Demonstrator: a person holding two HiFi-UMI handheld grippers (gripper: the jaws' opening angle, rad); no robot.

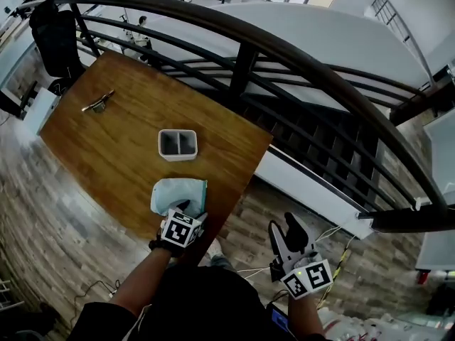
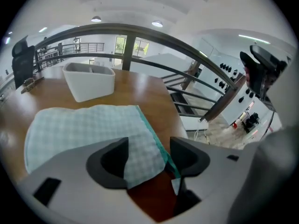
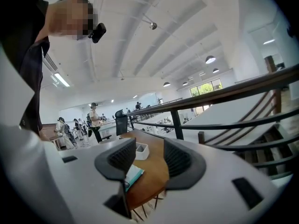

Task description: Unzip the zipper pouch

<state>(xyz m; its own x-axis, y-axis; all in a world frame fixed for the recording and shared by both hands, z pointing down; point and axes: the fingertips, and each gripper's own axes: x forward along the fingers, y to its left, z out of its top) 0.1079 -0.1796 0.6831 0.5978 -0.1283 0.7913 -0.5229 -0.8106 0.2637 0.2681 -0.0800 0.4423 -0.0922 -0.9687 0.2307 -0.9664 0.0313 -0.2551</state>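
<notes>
A pale green checked zipper pouch [image 1: 176, 193] lies flat near the front edge of the wooden table [image 1: 114, 148]. Its teal zipper edge [image 2: 150, 133] runs along its right side. My left gripper [image 1: 186, 209] points down at the pouch's near right corner. In the left gripper view that corner [image 2: 140, 157] lies between the left gripper's [image 2: 148, 155] spread jaws, and the pads do not press on it. My right gripper [image 1: 284, 231] hangs off the table's right side over the floor, open and empty. The right gripper view looks past the right gripper's [image 3: 145, 157] jaws at the pouch [image 3: 132, 175] from the side.
A white two-compartment container [image 1: 177, 144] stands just beyond the pouch. A metal clip [image 1: 97, 104] lies at the table's far left. A dark curved railing [image 1: 284, 55] runs behind and to the right of the table. A black chair [image 1: 55, 41] stands at the far left corner.
</notes>
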